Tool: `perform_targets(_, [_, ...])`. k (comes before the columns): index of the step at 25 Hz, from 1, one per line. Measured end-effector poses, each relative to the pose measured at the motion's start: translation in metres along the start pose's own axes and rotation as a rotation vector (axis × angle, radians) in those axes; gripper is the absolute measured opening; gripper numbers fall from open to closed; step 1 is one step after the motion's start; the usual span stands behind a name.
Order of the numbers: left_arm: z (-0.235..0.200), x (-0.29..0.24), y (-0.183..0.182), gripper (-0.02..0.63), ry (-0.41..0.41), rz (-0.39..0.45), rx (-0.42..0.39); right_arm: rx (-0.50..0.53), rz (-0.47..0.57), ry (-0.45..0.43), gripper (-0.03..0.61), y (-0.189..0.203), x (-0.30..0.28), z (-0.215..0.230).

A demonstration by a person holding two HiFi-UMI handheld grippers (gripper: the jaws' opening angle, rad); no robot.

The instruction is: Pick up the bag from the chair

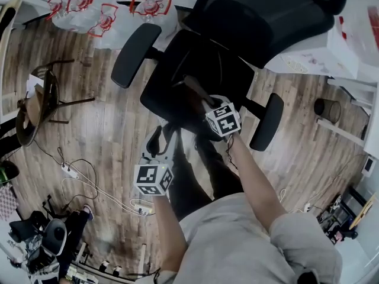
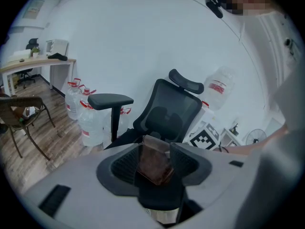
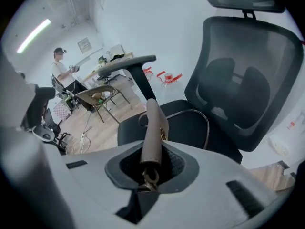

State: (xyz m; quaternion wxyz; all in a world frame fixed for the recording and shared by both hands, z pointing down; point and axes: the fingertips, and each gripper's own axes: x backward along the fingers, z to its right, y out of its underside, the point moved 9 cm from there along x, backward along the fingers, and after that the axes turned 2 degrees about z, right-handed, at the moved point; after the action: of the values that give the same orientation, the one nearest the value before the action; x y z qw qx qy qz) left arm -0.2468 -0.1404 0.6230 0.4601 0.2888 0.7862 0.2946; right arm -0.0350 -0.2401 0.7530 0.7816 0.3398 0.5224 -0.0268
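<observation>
A pale wood-plank floor (image 1: 106,135) runs under a white wall, with clear plastic water bottles with red caps (image 1: 106,16) stacked by it and a folding wooden chair with a metal frame (image 1: 41,99) well off to one side. The black mesh-backed office chair with padded armrests (image 1: 237,28) stands in the middle, directly in front of the person.

The small flat brown leather bag with gold metal fittings (image 1: 192,90) stands on edge over the chair's seat, and its thin brown shoulder strap (image 3: 207,123) lies in a loop on the cushion. Whether the bag's bottom rests on the seat cannot be made out.

The right gripper (image 1: 201,102) points steeply down at the seat, its jaws clamped on the near edge of the bag beside a gold ring clasp (image 3: 150,178).

The left gripper (image 1: 166,136) hangs at the seat's front edge, near the right one, jaws apart and holding nothing; the bag's broad face shows through the gap between them
</observation>
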Motion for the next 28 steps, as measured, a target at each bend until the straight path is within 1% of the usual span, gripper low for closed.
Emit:
perform_targets(4, [0.004,0.001,-0.004,0.196,0.009,0.013,0.006,0.100,0.032,-0.028,0.056,-0.009,0.026,0.001])
perform_targets(7, [0.007,0.001,-0.012,0.196,0.011,0.029,0.001,0.129,0.077,-0.037,0.054,-0.020,0.047,0.008])
perform_targets(12, [0.013,0.005,-0.022,0.196,0.004,0.054,-0.004,0.112,0.185,-0.039,0.054,-0.041,0.079,0.019])
perform_targets(18, [0.023,0.014,-0.034,0.196,-0.002,0.089,0.005,0.078,0.314,-0.002,0.052,-0.067,0.121,0.023])
perform_targets(24, [0.044,0.022,-0.052,0.196,0.011,0.119,-0.001,0.073,0.398,0.010,0.051,-0.082,0.166,0.033])
perform_targets(28, [0.054,0.028,-0.066,0.196,0.030,0.123,-0.028,0.052,0.458,0.043,0.049,-0.085,0.191,0.039])
